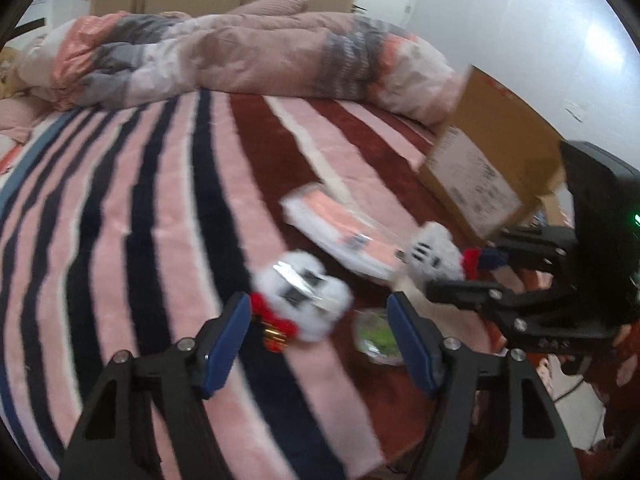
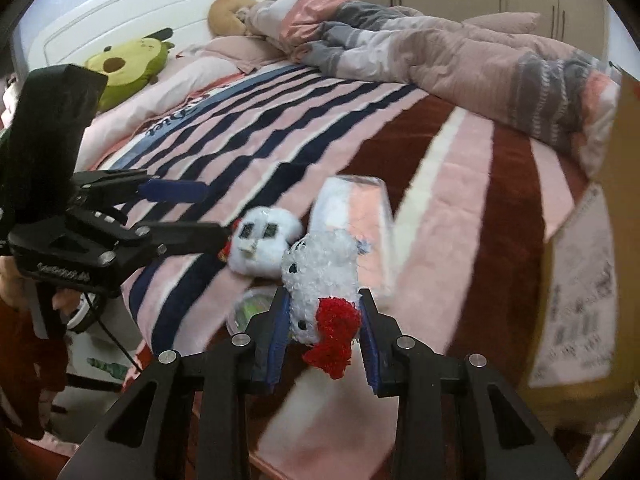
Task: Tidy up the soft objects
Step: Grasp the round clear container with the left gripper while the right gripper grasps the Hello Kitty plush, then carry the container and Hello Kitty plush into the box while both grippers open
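Observation:
Two white plush slippers with red bows are on the striped bed. My left gripper (image 1: 318, 336) is open, its blue pads on either side of one slipper (image 1: 306, 298) that lies on the blanket; it also shows in the right wrist view (image 2: 262, 246), with the left gripper (image 2: 188, 216) beside it. My right gripper (image 2: 324, 332) is shut on the other slipper (image 2: 320, 280), holding it just above the bed; in the left wrist view this slipper (image 1: 434, 254) sits in the right gripper (image 1: 476, 266).
A flat pink-and-white plastic package (image 1: 344, 228) lies behind the slippers. A small clear bag with green contents (image 1: 376, 336) lies near the bed edge. An open cardboard box (image 1: 492, 160) stands at the right. A crumpled duvet (image 2: 460, 56) and plush toys (image 2: 128, 64) lie farther back.

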